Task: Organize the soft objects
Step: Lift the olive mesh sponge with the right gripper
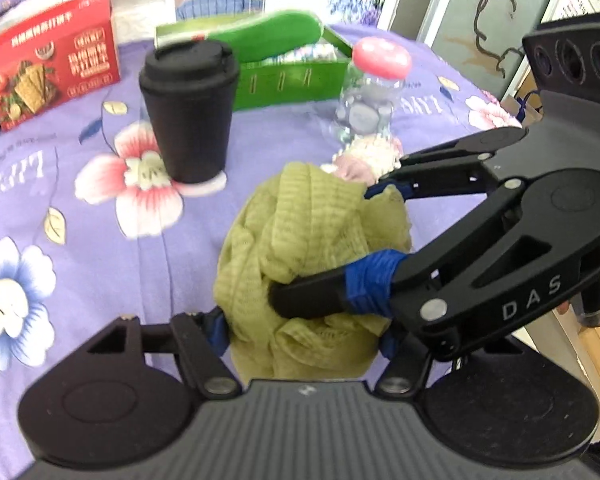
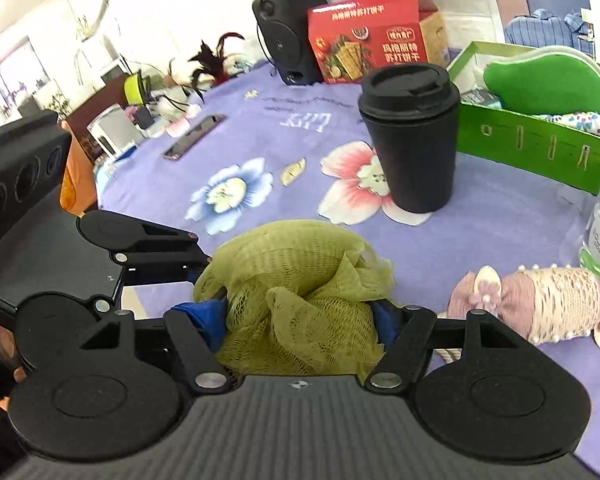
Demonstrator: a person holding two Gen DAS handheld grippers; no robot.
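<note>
1. A bunched olive-green mesh cloth (image 1: 312, 248) sits on the tabletop (image 1: 100, 240), which is covered in a purple floral sheet, and both tools are on it at once.
2. The left gripper (image 1: 302, 336) has the cloth packed between its blue-wrapped fingers (image 1: 216, 332), pinching the near end of the bundle.
3. The right gripper (image 2: 300, 320) holds the same cloth, its fingers (image 2: 204, 316) closed in on the lace from both sides.
4. From the left wrist view the right tool reaches in from the right, one finger pressed across the front of the cloth and the other against its far side.
5. From the right wrist view the left tool comes in from the left, its tips touching the edge of the bundle.
6. Just beside the cloth, on its right in the right wrist view, lies a pink and cream knitted piece (image 2: 540, 300) with little flowers and a bow, flat on the sheet.
7. A black lidded cup (image 2: 410, 136) stands upright behind the cloth, on a pink printed flower.
8. Farther back is an open green box (image 2: 532, 148) with a green padded item (image 2: 548, 84) leaning out of it and patterned fabric inside.
9. A clear bottle with a pink cap (image 1: 370, 88) stands near the box's corner.
10. A red carton (image 1: 52, 56) stands at the back, with a black speaker (image 2: 288, 32) beside it and a phone (image 2: 194, 136) lying flat well to the left.
</note>
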